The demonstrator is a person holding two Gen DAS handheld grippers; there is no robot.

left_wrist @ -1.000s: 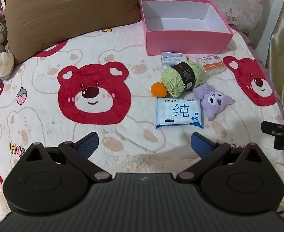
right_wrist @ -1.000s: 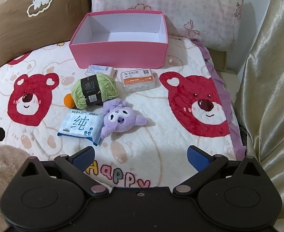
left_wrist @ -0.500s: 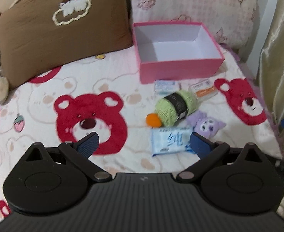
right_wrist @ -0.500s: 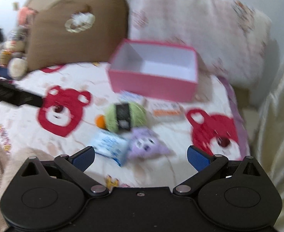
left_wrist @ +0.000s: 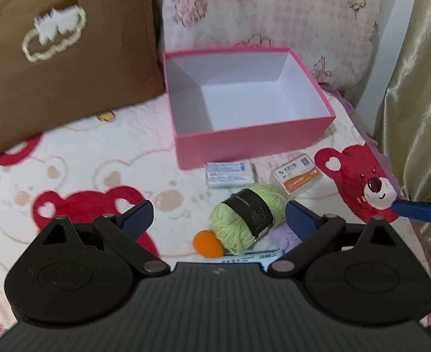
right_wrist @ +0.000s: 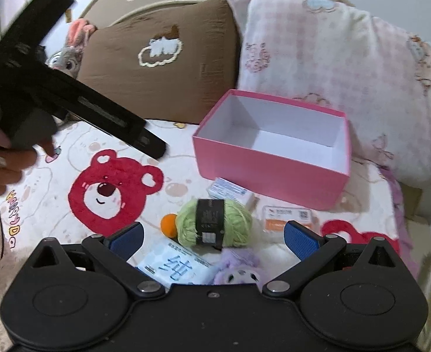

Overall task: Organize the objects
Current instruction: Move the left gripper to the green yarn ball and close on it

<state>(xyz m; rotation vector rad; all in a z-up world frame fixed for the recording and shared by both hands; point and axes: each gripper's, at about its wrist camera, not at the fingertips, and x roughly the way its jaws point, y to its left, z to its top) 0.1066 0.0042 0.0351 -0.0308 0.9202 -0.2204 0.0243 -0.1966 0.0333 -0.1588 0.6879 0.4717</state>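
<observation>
An open, empty pink box (left_wrist: 253,143) (right_wrist: 268,161) stands on the bear-print blanket. In front of it lie a green yarn ball (left_wrist: 249,218) (right_wrist: 214,226), an orange ball (left_wrist: 208,243) (right_wrist: 168,225), a small blue-white packet (left_wrist: 230,174) (right_wrist: 230,192), an orange-labelled clear case (left_wrist: 299,177) (right_wrist: 287,218), a wet-wipes pack (right_wrist: 174,265) and a purple plush (right_wrist: 238,270). My left gripper (left_wrist: 218,220) is open and empty above the yarn. My right gripper (right_wrist: 214,236) is open and empty just short of the yarn.
A brown pillow (left_wrist: 60,55) and a pink-white pillow (left_wrist: 274,11) lean behind the box. A gold curtain (left_wrist: 420,88) hangs at the right. A grey bunny plush (right_wrist: 69,55) sits far left. The left gripper's body and hand (right_wrist: 39,88) show in the right wrist view.
Both grippers have moved forward and lower toward the objects, which now fill more of each view. Both stay open. The objects have not moved.
</observation>
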